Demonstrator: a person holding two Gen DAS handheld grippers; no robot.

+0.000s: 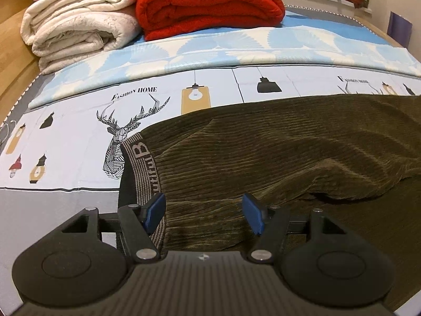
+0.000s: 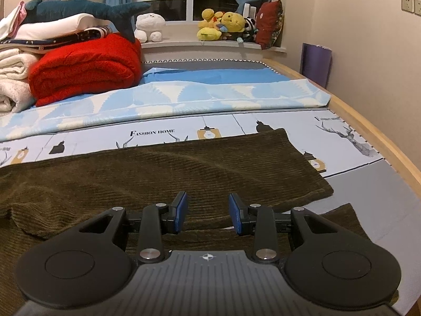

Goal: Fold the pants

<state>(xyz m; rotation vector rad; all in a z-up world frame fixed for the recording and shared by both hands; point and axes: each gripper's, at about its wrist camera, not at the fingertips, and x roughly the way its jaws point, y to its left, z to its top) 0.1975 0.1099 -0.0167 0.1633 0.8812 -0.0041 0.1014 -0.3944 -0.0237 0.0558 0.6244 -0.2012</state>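
Observation:
Olive-brown corduroy pants [image 1: 276, 152] lie spread across the bed, waist to the left, legs to the right. The striped waistband [image 1: 143, 166] with a letter B shows in the left wrist view. My left gripper [image 1: 202, 212] is open just above the waist end, its blue pads [image 1: 155, 209] apart over the cloth. In the right wrist view the pants' far leg [image 2: 210, 163] ends in a hem at the right, and a nearer leg [image 2: 342, 218] lies below it. My right gripper [image 2: 208, 213] is open over the legs, holding nothing.
A printed bedsheet [image 1: 65, 137] covers the bed, with a blue-and-white cover [image 2: 184, 97] further back. A folded red blanket [image 2: 86, 71] and cream blankets [image 1: 76, 23] sit at the far left. The wooden bed edge [image 2: 368, 131] and wall run along the right. Plush toys [image 2: 226, 25] line the windowsill.

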